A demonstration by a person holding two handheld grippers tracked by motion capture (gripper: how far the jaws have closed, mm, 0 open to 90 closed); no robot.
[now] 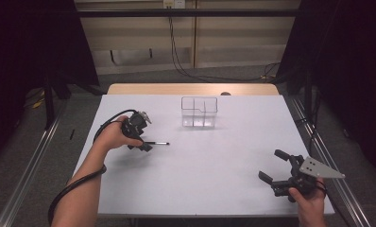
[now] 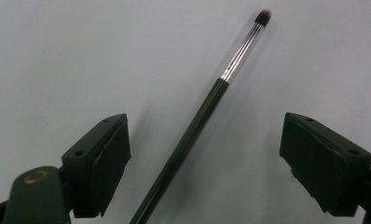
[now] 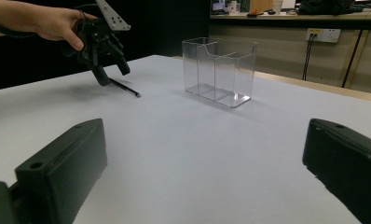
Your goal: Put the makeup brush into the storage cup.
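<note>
Left tongs (image 2: pixel 204 158) open round brush (image 2: pixel 207 109), mid-frame, not gripped yet. Right tongs (image 1: pixel 277 165) open, empty. Box (image 1: pixel 199 112) still to fill.

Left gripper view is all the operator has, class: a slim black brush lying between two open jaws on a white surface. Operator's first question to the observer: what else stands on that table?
Observer: A clear plastic organizer with compartments stands toward the table's far side, beyond the brush.
Operator: Is anything in it?
Observer: The compartments look empty in the right gripper view.
Operator: Where is the other gripper?
Observer: The right gripper sits at the table's near right corner, jaws wide apart, nothing between them.
Operator: How does my gripper meet the brush?
Observer: The left gripper points down over the brush's handle end; the bristle end sticks out to the right in the high view.
</note>
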